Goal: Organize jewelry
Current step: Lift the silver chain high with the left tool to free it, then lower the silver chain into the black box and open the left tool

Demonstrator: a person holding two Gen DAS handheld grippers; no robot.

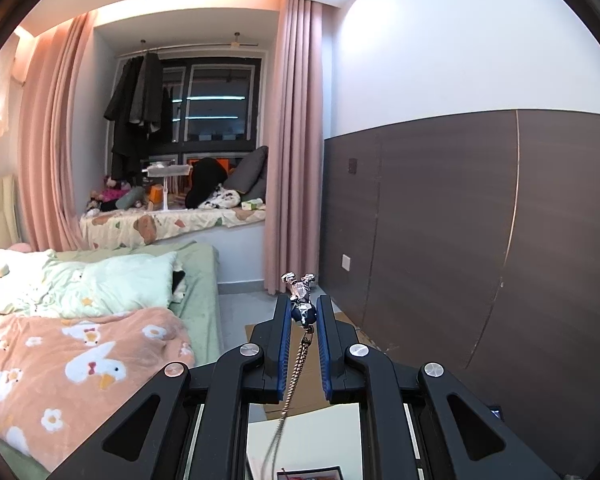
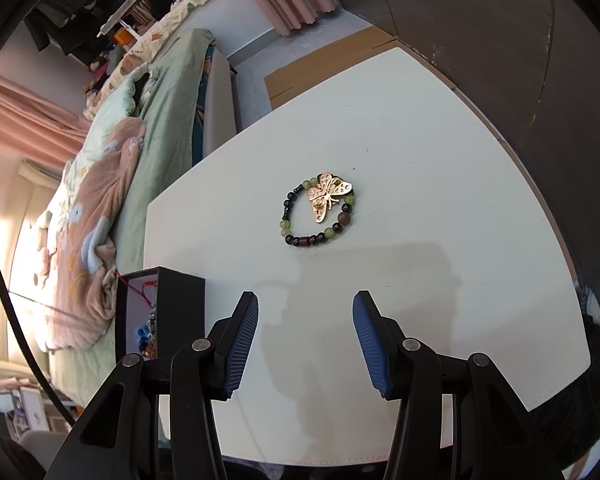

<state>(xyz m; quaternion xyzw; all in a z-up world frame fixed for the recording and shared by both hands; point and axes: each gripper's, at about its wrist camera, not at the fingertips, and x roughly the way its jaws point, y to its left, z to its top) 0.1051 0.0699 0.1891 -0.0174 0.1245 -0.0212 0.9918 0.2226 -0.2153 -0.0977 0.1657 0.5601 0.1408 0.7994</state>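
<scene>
My left gripper [image 1: 304,308] is shut on a silver figure pendant [image 1: 302,294]; its chain [image 1: 294,372] hangs down toward the white table [image 1: 320,428], held high above it. In the right wrist view a bead bracelet [image 2: 318,236] of green, black and brown beads lies on the white table [image 2: 420,160], with a gold butterfly brooch [image 2: 327,196] resting across its top. My right gripper [image 2: 305,312] is open and empty, above the table, short of the bracelet. A black jewelry box [image 2: 168,312] stands at the table's left edge, open, with a red cord and blue beads inside.
A bed with green bedding and a pink duck blanket [image 2: 96,216] runs along the table's left side. A dark brown wall panel [image 1: 460,220] stands to the right. Cardboard [image 2: 300,76] lies on the floor beyond the table. A window seat with clutter [image 1: 180,200] is far back.
</scene>
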